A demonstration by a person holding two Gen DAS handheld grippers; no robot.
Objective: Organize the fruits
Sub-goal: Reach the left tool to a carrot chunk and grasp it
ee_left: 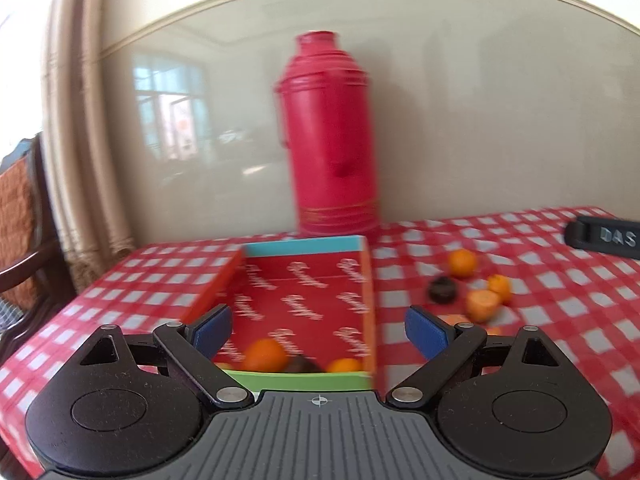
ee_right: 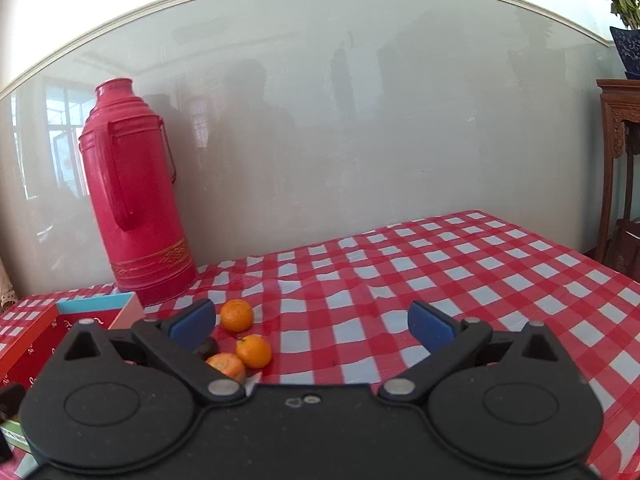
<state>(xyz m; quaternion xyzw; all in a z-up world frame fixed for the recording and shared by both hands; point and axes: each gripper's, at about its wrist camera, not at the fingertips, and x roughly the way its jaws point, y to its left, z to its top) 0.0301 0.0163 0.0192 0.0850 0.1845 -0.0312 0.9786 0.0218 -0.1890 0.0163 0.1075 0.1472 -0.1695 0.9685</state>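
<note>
A glossy red-and-white checked tablecloth (ee_right: 460, 280) covers the table, wrinkled near the tall, smooth red plastic thermos (ee_right: 136, 200), which has a moulded side handle and a gold band near its base and stands against the shiny pale wall. In the left wrist view the left gripper (ee_left: 318, 330) hangs with its two blue-padded fingers spread wide and nothing between them, just above the near end of a shallow rectangular cardboard box (ee_left: 304, 300) with a red printed floor, orange side walls, a turquoise far wall and a green near wall. Three fruits lie in the box at its near end: two round orange ones (ee_left: 266, 354) and a dark one (ee_left: 300, 365) between them. To the right of the box, on the cloth, lies a loose cluster (ee_left: 472, 288) of blurred fruits: at least three orange pieces and one dark round one. In the right wrist view the right gripper (ee_right: 314, 326) is also spread wide and empty; there the cluster shows three dimpled orange fruits (ee_right: 237, 315) and one dark fruit (ee_right: 208, 347), near that gripper's left finger and partly hidden behind it, with the box's corner further left. A black part marked with white letters (ee_left: 604, 236) sits at the left view's far right edge.
</note>
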